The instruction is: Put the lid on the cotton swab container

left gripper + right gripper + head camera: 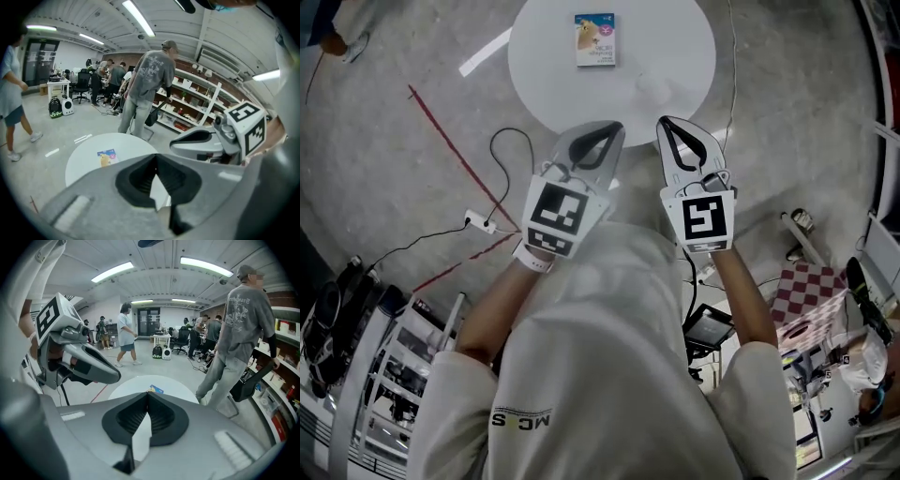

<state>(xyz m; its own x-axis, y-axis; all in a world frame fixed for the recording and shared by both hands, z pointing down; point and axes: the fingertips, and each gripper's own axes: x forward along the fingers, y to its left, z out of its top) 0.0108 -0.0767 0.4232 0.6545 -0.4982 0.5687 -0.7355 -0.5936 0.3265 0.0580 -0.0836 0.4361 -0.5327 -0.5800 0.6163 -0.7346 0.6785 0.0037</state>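
Right gripper [146, 394] fills the lower frame at 6 o'clock. Its jaws are closed tip to tip, the ribbed black pads [161, 416] meet along one seam, and nothing sits between them. Just past the tips, toward 12 o'clock, is a round white table [180, 391] with a small blue-and-yellow pack [156, 389] lying flat on it.

At 9 o'clock the left gripper [111, 376] juts in, marker cube [50, 315] tilted above it. At 3 o'clock a person in a grey printed shirt [243, 319] stands with back to the camera, a black bag [251, 380] in one hand. Near 11 o'clock another person [126, 333] in a pale top is mid-stride — more people gather by desks [161, 338] behind. A red line [99, 391] marks the floor at 8 o'clock.
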